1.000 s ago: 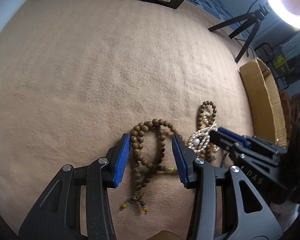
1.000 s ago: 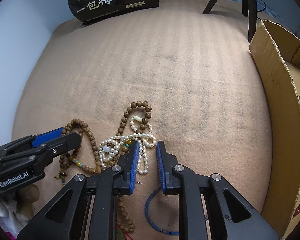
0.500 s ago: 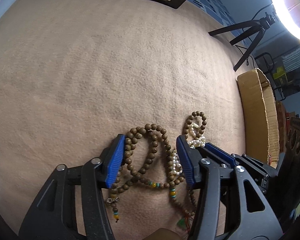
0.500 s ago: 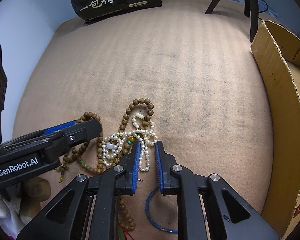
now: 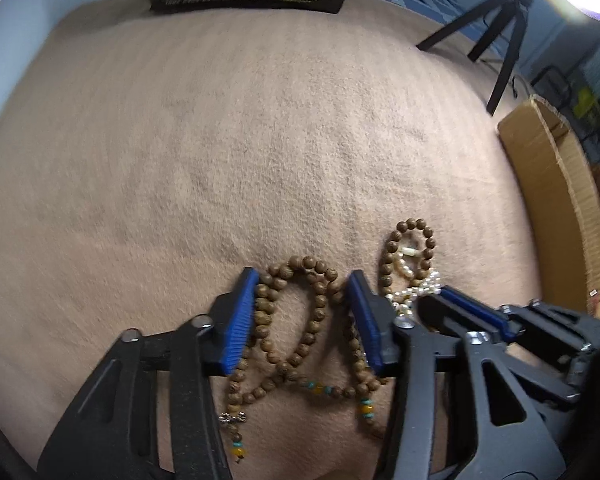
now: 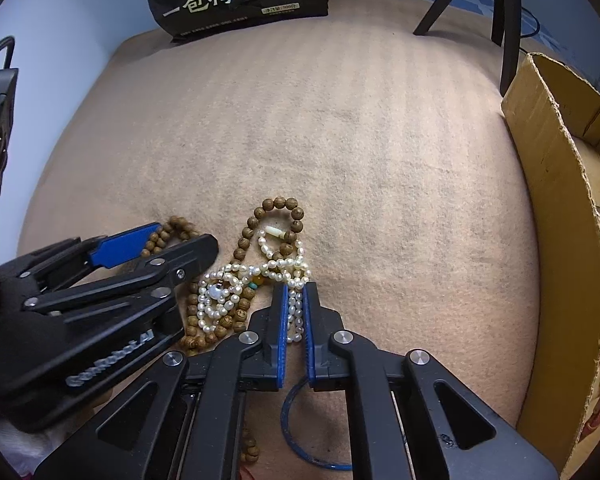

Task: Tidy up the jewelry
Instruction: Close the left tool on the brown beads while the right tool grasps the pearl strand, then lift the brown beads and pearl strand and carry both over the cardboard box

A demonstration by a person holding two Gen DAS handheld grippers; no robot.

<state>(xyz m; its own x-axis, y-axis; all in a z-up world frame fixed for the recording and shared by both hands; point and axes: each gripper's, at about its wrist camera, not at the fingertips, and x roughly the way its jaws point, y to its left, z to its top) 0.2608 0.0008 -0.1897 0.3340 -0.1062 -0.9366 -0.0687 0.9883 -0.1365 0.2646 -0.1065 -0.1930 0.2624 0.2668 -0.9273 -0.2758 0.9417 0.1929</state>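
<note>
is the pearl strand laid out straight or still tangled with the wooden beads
Tangled. The pearl strand lies bunched in loops over and through the wooden beads; one loop runs between the pads of the right claw, which is shut on it.

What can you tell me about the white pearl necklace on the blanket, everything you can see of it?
The pearl necklace is a string of small, glossy, off-white beads with one longer cream tube bead and one larger pale stone. It lies bunched in loops on the tan blanket, tangled over and through the brown wooden bead strand. The right gripper is shut on a doubled run of pearls, which passes between its blue pads. The rest lies slack, beside the left gripper.
</note>
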